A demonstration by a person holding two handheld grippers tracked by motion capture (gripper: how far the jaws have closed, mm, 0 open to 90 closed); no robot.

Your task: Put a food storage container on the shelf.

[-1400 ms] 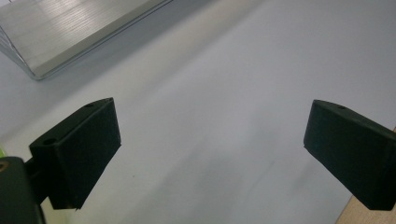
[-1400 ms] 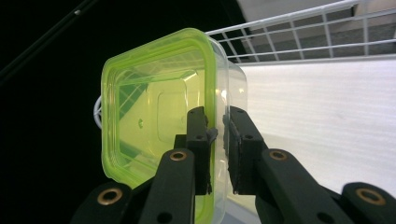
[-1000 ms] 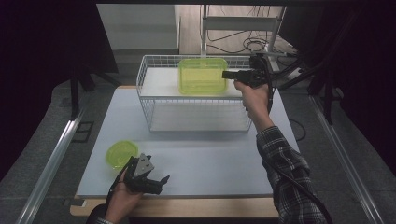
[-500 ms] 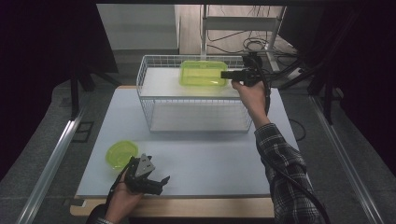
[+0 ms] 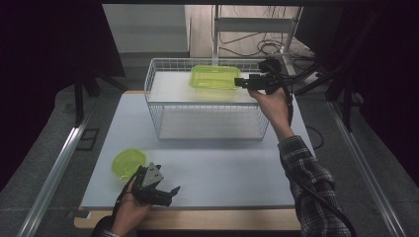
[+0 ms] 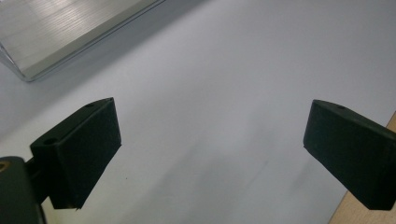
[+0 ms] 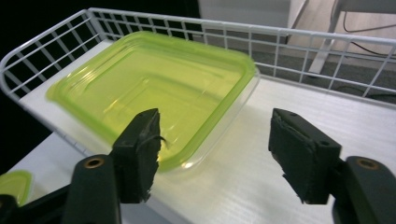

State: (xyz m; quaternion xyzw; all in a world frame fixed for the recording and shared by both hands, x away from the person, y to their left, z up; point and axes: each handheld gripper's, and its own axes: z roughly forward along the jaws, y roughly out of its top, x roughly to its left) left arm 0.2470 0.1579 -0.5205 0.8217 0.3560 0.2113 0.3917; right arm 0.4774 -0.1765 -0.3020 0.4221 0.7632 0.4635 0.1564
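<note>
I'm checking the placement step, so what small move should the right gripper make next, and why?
Probably draw the right gripper straight back from the green container. Its jaws have just been opening, no pad presses on the container, and it sits flat on the wire basket's shelf. The round green lid waits by the left gripper.

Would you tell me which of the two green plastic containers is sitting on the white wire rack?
The rectangular green plastic container sits atop the white wire rack; the round green plastic container lies on the table.

The round green lid (image 7: 14, 185) is cut off at the right gripper view's lower-left edge.
</note>
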